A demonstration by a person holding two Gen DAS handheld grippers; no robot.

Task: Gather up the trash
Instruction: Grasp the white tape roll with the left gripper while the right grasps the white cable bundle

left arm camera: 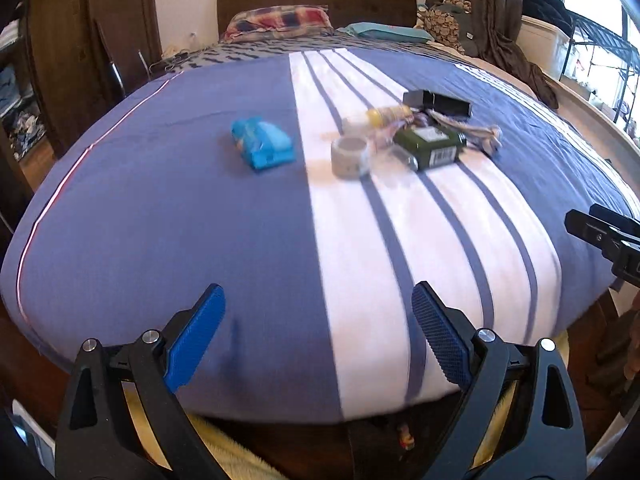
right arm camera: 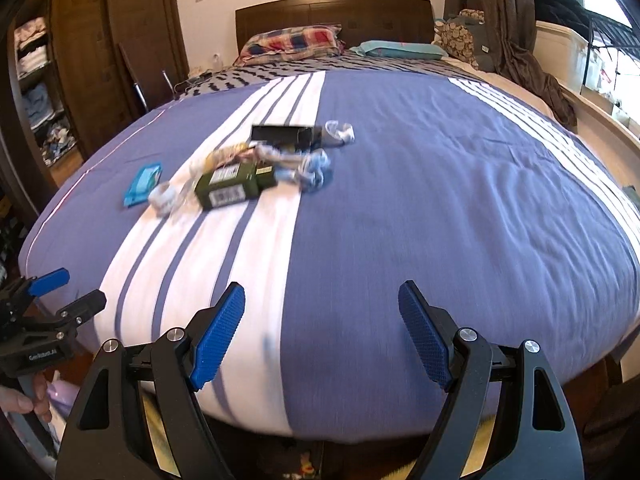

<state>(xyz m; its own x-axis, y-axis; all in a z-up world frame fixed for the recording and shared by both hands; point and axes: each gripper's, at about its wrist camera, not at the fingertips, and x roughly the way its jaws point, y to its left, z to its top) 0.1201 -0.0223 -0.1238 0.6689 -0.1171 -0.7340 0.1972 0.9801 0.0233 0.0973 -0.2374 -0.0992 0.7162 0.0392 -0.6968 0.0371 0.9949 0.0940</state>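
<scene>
Near bedspread (left arm camera: 200,240): bare from the foot edge up to the litter; open passage.
Litter cluster, 12 to 1 o'clock, left view: tape roll (left arm camera: 351,156), green box (left arm camera: 434,145), black box (left arm camera: 438,103), bottle (left arm camera: 386,116), touching or overlapping.
Blue packet (left arm camera: 262,143): 11 o'clock, apart from cluster; bare cloth around it.
Far end: pillows (right arm camera: 294,42), headboard (right arm camera: 334,12).

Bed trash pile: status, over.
Left gripper open, empty. Right gripper open, empty. Trash pile untouched mid-bed, blue packet apart to its left. Nothing in the way.
</scene>
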